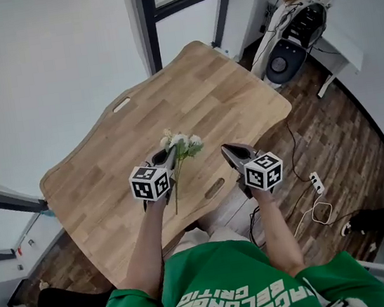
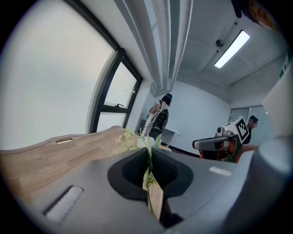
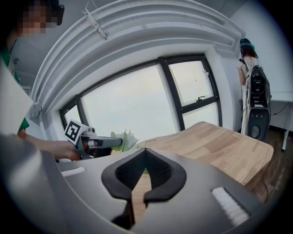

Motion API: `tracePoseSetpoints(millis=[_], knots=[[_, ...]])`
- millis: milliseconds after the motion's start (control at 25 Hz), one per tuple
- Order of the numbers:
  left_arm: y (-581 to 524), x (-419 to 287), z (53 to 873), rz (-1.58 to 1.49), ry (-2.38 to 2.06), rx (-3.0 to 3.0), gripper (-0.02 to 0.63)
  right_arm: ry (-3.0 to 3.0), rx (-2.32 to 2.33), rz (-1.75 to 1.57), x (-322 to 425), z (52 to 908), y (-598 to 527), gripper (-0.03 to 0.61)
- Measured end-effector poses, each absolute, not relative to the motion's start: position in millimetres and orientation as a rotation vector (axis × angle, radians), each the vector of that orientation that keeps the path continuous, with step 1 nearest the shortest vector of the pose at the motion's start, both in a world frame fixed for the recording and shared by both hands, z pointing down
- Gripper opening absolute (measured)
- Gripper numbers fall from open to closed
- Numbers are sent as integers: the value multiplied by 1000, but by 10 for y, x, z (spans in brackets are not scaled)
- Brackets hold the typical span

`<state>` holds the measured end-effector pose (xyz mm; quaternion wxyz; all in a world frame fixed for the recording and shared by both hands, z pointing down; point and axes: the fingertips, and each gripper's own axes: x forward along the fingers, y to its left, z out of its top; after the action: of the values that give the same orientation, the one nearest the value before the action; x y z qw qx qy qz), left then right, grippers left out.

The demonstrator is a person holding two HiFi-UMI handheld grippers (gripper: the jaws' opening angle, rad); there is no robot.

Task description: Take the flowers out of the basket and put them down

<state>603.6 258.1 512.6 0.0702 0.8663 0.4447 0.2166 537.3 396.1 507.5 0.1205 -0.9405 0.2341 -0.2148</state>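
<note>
Plainly, the left gripper [image 1: 169, 155] clamped the flowers [image 1: 183, 144] (by the stem) above the worktop [image 1: 189, 86]; the right gripper [image 1: 229, 152] sat closed, empty.

**Head view:** the camera sits on my head and looks steeply down from well above on the wooden table [image 1: 204, 91]. My forearms and both grippers lie in the lower middle, with floor and walls round the edges.

**Left gripper view:** the camera rides on my left gripper [image 2: 149, 153], close behind its jaws. It is low over the tabletop and faces along it toward the far wall.

**Right gripper view:** the camera rides on my right gripper [image 3: 145, 153], equally close, and faces across the table toward the windows [image 3: 137, 105].

**Shared:** all three views hold the table, the flowers [image 1: 182, 143] and the standing person [image 3: 247, 59]. Each gripper view catches the other gripper at its side.
</note>
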Motion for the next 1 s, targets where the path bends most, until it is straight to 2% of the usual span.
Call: tracePoseSetpoints(millis=[1000], knots=[[2959,6550,5891,848,1443,2505,26,505,-2700,-715,5581,5552,4138,6]])
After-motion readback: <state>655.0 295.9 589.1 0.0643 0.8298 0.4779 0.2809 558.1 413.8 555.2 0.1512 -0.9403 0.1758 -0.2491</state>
